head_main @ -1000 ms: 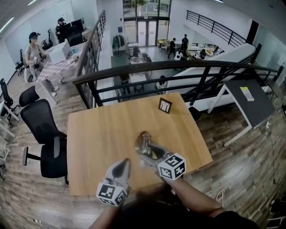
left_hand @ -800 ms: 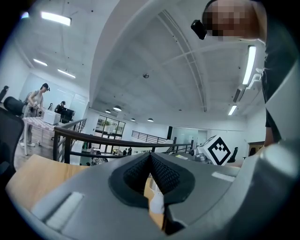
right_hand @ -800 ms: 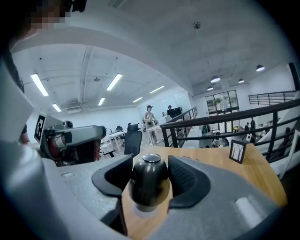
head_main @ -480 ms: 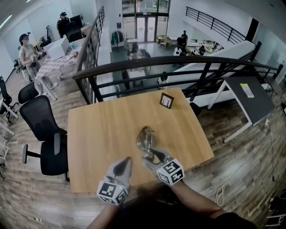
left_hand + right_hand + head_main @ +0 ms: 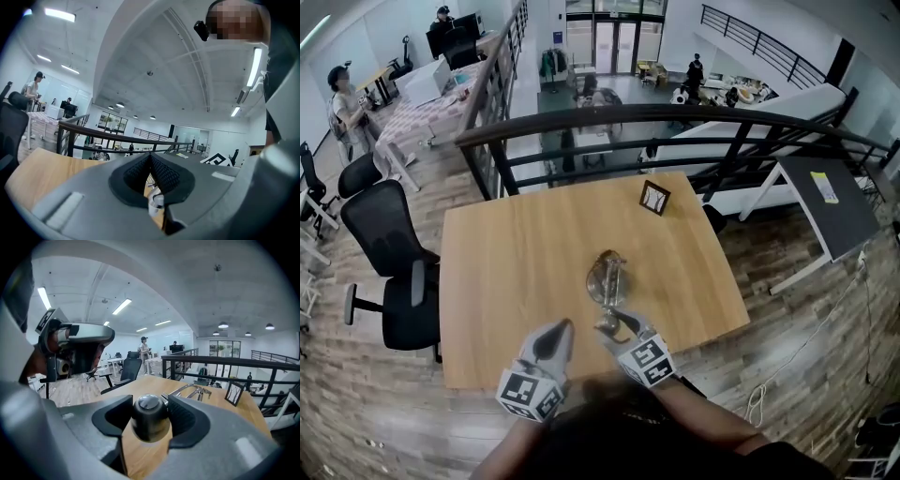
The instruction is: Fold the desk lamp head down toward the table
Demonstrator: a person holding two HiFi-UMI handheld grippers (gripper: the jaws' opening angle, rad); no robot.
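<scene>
The wooden counter (image 5: 506,281) stands against a black railing (image 5: 694,117). At frame centre we see the desk lamp (image 5: 607,277), with the dark lamp head (image 5: 150,417) clamped between the right gripper's (image 5: 617,324) pads. A second ago that gripper sat higher in the frame. At lower left, the left gripper (image 5: 553,339) is closed on nothing. A small picture frame (image 5: 654,198) stands at upper right.
</scene>
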